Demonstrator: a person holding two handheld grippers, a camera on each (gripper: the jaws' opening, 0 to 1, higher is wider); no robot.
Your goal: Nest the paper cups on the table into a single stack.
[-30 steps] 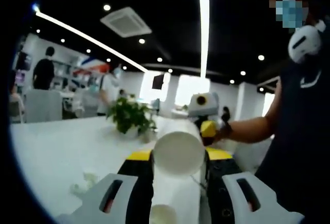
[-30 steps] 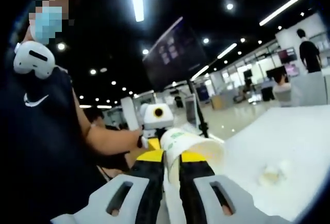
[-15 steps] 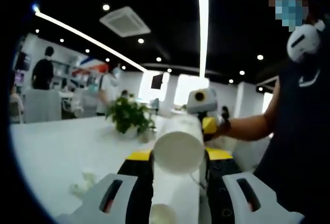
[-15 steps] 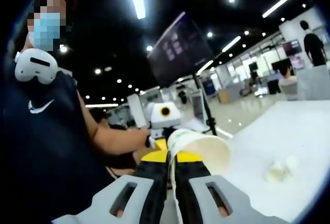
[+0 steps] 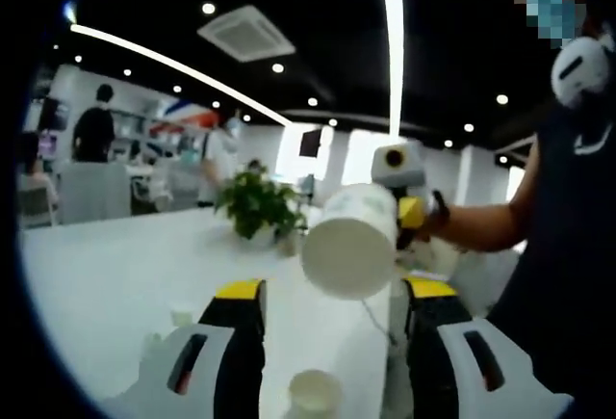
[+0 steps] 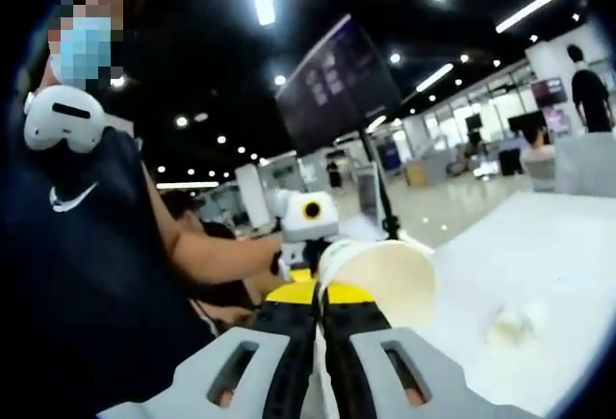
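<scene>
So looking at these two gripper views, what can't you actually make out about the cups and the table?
- Right gripper view: the paper cup in the right gripper is partly hidden behind the jaws, so whether it is one cup or several is unclear.
- Left gripper view: the small cup is cut off by the bottom edge.
- Right gripper view: the white crumpled bits on the table are too blurred to identify.

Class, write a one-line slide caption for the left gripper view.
A white paper cup lies sideways between the open left gripper jaws above a white table.
</scene>
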